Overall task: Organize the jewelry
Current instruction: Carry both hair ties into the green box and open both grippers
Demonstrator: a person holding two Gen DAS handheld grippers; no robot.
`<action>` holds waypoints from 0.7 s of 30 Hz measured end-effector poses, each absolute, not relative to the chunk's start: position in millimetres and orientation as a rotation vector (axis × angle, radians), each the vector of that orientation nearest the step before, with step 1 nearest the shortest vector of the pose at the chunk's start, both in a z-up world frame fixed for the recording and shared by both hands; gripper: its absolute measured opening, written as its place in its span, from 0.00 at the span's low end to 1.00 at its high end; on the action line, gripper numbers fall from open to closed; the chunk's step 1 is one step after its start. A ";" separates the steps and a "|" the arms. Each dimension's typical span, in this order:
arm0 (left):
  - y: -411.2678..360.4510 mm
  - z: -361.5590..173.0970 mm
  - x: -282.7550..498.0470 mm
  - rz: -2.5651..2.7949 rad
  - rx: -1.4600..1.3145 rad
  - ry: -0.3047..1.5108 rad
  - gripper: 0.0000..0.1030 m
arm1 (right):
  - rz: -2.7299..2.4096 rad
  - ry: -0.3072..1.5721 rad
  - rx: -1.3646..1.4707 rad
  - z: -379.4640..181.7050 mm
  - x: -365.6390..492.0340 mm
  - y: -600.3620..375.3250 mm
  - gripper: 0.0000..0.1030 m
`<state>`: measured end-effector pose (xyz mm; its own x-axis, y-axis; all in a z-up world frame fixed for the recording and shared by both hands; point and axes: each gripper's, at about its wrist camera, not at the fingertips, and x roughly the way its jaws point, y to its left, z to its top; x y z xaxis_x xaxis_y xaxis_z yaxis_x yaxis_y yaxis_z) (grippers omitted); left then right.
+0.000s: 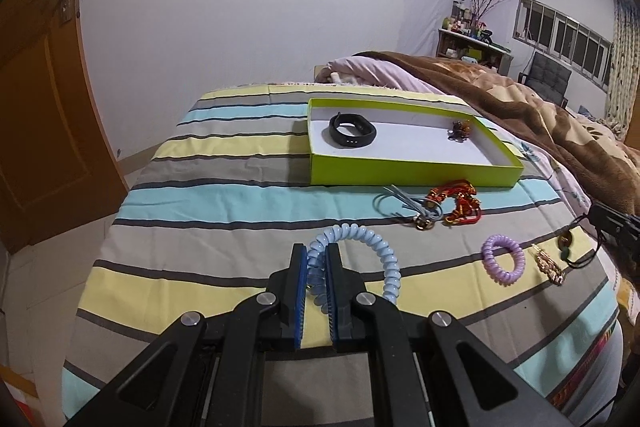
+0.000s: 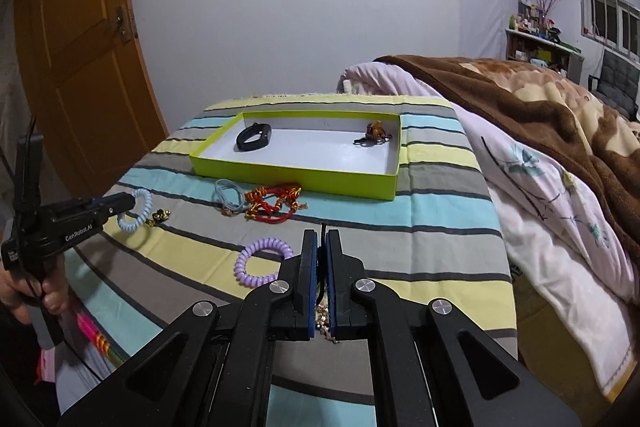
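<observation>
Jewelry: blue coil band (image 1: 348,259) pinched in left gripper (image 1: 316,251), jaws narrow | right gripper (image 2: 321,239) nearly closed on black cord (image 2: 323,227) with gold pendant (image 2: 324,323) | purple coil band (image 2: 262,261) just left | green box (image 2: 296,183) ahead on bed (image 2: 440,219)

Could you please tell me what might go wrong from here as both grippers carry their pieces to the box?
The blue coil is pinched at one end by the left gripper and could spring free. The right gripper grips only a thin cord, so the gold pendant dangling from it may slip before reaching the box.
</observation>
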<state>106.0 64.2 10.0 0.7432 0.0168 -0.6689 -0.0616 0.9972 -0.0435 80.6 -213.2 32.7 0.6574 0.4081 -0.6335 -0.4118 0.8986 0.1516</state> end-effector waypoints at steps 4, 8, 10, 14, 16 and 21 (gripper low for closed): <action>60.9 11.6 100.2 0.034 -0.063 0.726 0.08 | 0.448 0.744 0.021 26.6 77.7 -224.4 0.03; 57.4 17.2 95.8 0.020 -0.067 0.714 0.08 | 0.438 0.722 0.035 34.7 73.4 -233.2 0.04; 55.0 21.2 94.9 0.007 -0.072 0.706 0.08 | 0.439 0.708 0.037 40.1 72.2 -234.1 0.03; 46.3 32.3 94.6 -0.021 -0.060 0.685 0.08 | 0.456 0.686 0.031 49.3 73.4 -231.6 0.03; 42.2 37.0 96.7 -0.032 -0.053 0.677 0.08 | 0.465 0.677 0.026 52.8 75.6 -228.6 0.03; 33.3 47.3 103.8 -0.061 -0.049 0.662 0.08 | 0.494 0.661 0.014 60.2 84.4 -219.8 0.04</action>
